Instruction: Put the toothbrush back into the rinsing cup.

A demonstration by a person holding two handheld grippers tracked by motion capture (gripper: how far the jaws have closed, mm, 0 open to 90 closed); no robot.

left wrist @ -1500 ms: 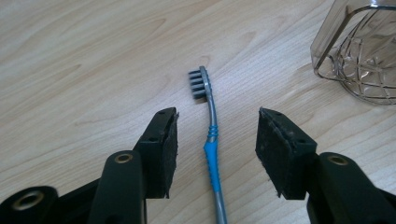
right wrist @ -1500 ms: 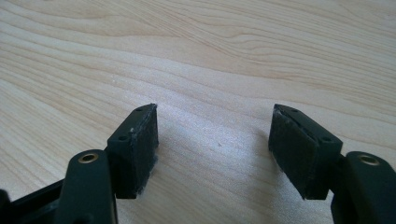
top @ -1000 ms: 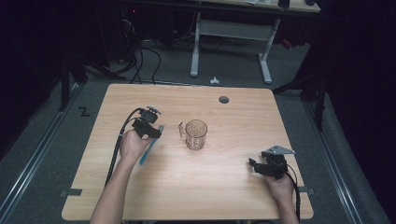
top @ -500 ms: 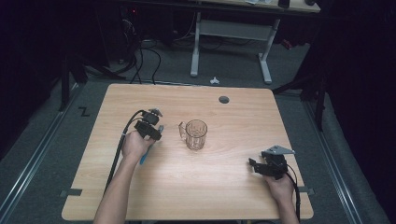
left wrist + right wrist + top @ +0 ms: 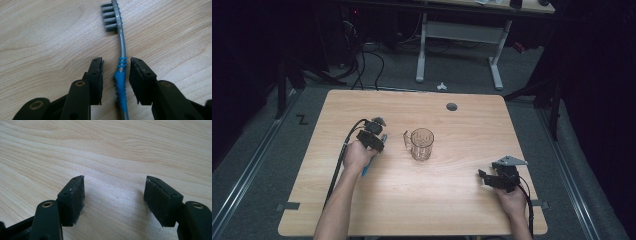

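Note:
A toothbrush with a grey neck and bristles and a blue grip lies flat on the wooden table. My left gripper is open and straddles it where the neck meets the grip, with a narrow gap on each side. In the high view the left gripper sits over the toothbrush, just left of a clear glass mug that stands upright. My right gripper rests near the table's front right, pointing left. It is open over bare wood, nothing between its jaws.
A round cable hole is set in the table near its far edge. Black cables trail from the left gripper toward the front. Beyond the table stand a desk frame and dark floor.
The left hand has shifted slightly right and lower over the toothbrush. The right hand and the mug have not moved.

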